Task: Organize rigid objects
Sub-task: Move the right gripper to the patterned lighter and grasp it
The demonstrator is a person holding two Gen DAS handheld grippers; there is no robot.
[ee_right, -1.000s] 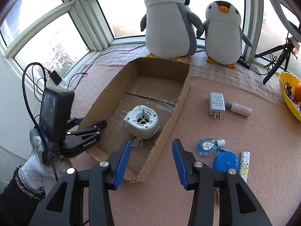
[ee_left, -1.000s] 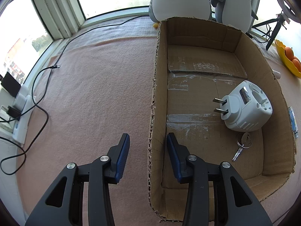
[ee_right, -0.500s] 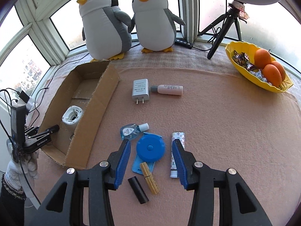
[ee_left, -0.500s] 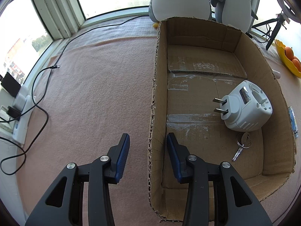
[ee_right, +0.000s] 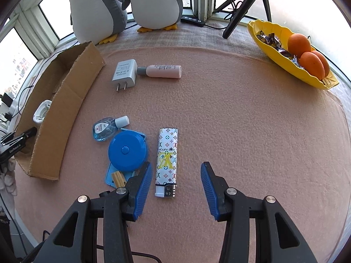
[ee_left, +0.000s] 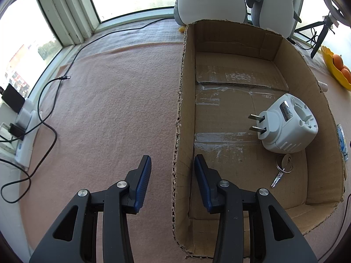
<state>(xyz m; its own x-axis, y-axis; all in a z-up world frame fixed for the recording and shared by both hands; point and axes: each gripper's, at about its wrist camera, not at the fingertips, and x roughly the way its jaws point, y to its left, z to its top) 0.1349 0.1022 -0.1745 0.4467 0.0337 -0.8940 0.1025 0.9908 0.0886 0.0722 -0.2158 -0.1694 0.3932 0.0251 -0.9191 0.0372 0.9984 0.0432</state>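
An open cardboard box [ee_left: 232, 37] holds a white plug adapter [ee_left: 287, 127] and a key on a ring [ee_left: 283, 166]. My left gripper [ee_left: 172, 166] is open and straddles the box's left wall, its pads clear of the cardboard. In the right wrist view, a patterned lighter [ee_right: 166, 162] lies on the pink cloth between the fingers of my open right gripper [ee_right: 175, 182], nearer the left finger. Beside it lie a round blue tape measure [ee_right: 127, 150], a small blue bottle [ee_right: 104, 128], a white charger [ee_right: 125, 72] and a pink tube [ee_right: 163, 71].
A light blue card [ee_right: 109, 175] and a wooden piece [ee_right: 118, 178] lie under the tape measure. A yellow bowl [ee_right: 274, 30] of oranges sits at the back right. Two plush penguins [ee_right: 153, 2] and a tripod [ee_right: 239, 6] stand by the window. Cables [ee_left: 50, 114] trail at far left.
My right gripper has swung from over the box to the right and down, and now hangs over the lighter. The left gripper has stayed on the box wall.
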